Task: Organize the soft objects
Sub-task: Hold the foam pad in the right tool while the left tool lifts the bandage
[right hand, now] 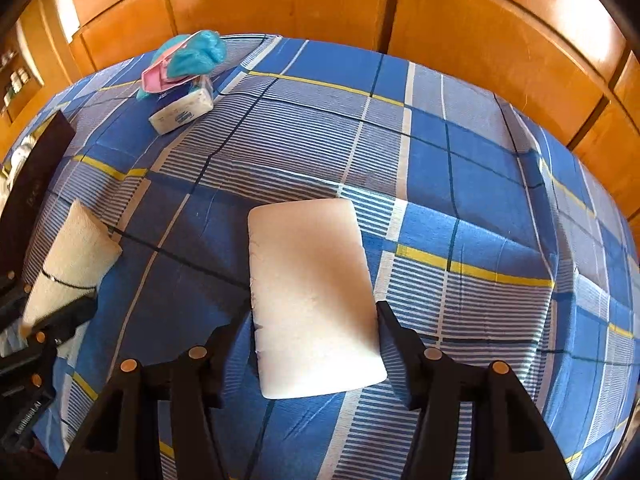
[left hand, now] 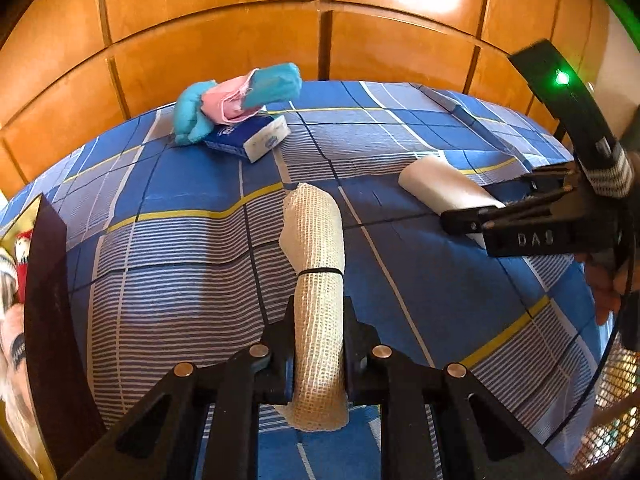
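- The left gripper [left hand: 318, 344] has its fingers pressed in on a cream mesh roll [left hand: 316, 280], pinching it near its lower part; a thin black band circles the roll just above the grip
- The upper end of the roll curves up and away from the fingers over the blue checked bedsheet [left hand: 180, 240]; whether its lower end touches the sheet cannot be told
- In the right wrist view the same roll shows at the left edge, with the left gripper's dark fingers closed around it
- The right gripper [right hand: 310, 328] points down at a white foam block [right hand: 312, 300] that lies flat on the bedsheet
- Its fingers are partly spread, one on each long side of the block; the right finger looks to be at the block's edge, the left finger just beside it, and whether the pads press on the foam cannot be told
- From the left wrist view the foam block lies to the right of the roll, with the right gripper reaching over its near end
- Far across the bed a tissue pack [left hand: 256, 138] rests on the sheet, with a turquoise fuzzy cloth [left hand: 196, 116] and a pink item [left hand: 224, 104] heaped on top of it
- Wooden panels [left hand: 240, 20] rise behind the bed
- A dark board [left hand: 52, 300] stands at the left edge of the bed
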Motion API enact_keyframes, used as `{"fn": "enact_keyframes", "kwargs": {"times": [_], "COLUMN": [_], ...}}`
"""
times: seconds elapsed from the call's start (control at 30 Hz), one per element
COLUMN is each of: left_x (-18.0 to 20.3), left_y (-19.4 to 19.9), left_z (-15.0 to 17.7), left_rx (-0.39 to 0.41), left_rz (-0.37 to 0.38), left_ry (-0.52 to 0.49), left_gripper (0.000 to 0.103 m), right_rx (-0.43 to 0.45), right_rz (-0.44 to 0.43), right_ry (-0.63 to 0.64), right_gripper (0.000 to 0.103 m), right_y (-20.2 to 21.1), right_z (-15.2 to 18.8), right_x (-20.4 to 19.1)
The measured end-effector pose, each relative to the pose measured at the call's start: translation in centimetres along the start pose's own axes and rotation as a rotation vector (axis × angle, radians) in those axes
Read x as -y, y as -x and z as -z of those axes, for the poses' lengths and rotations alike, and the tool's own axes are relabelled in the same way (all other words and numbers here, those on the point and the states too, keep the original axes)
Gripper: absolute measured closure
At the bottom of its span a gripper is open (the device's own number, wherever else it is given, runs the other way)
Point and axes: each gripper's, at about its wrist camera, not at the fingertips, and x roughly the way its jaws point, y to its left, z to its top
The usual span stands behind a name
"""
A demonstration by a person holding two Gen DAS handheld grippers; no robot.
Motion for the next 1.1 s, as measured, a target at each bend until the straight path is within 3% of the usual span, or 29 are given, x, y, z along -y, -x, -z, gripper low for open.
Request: {"fn": "enact_keyframes", "kwargs": {"times": [0.23,0.53,1.1], "left_x": [-0.2,-0.7,-5.6], "left_y": [0.9,4.7,10.0], "left_z": [0.4,0.3,0.8], "left_rx": [0.011,0.068,0.148], "left_rz": [-0.022,-0.056,-0.105], "left_ry": [0.045,0.075,0.226], "left_gripper": [0.086,0.086,0.086], "right_rx": [0.003,0.048,0.087], "right_rz": [-0.004,0.058,0.107], "right_ry": [0.011,0.095,0.17], "right_gripper": [0.044,0.045,0.046], "right_y": [0.0,0.3,0.4], "right_z": [0.0,0.6,0.9], "right_x": [0.1,-1.0,-1.7]}}
